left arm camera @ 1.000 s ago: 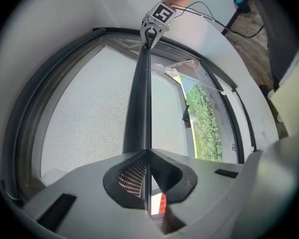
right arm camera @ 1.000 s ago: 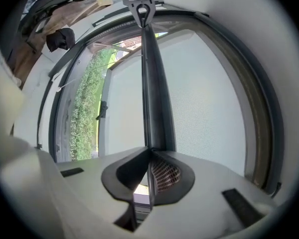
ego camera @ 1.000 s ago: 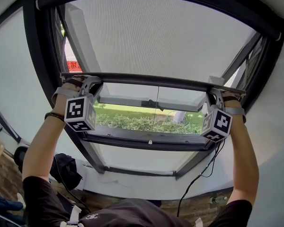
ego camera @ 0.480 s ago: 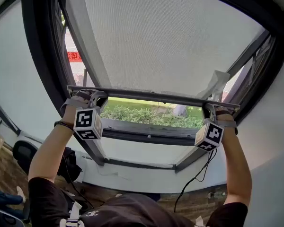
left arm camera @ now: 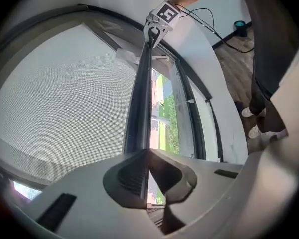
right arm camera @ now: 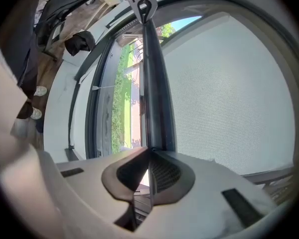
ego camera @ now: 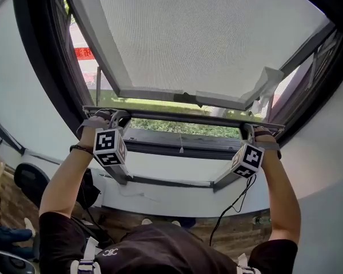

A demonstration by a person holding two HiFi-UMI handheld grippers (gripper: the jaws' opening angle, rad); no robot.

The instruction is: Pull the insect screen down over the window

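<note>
My left claw (ego camera: 118, 117) was clamped shut on the near end of the screen's pull bar (ego camera: 183, 117) — the bar ran straight away from its jaws, crosswise, to my right claw (ego camera: 248, 131), which was pinched on the far end the same way. The insect screen (ego camera: 206, 39) stretched above both claws. Just below the bar, between the claws, lay a narrow strip of greenery (ego camera: 183, 128), then the lower frame (ego camera: 177, 147). I judged what was left to be a straight downward pull, both ends together — neither hand looked clearly nearer the frame.
</note>
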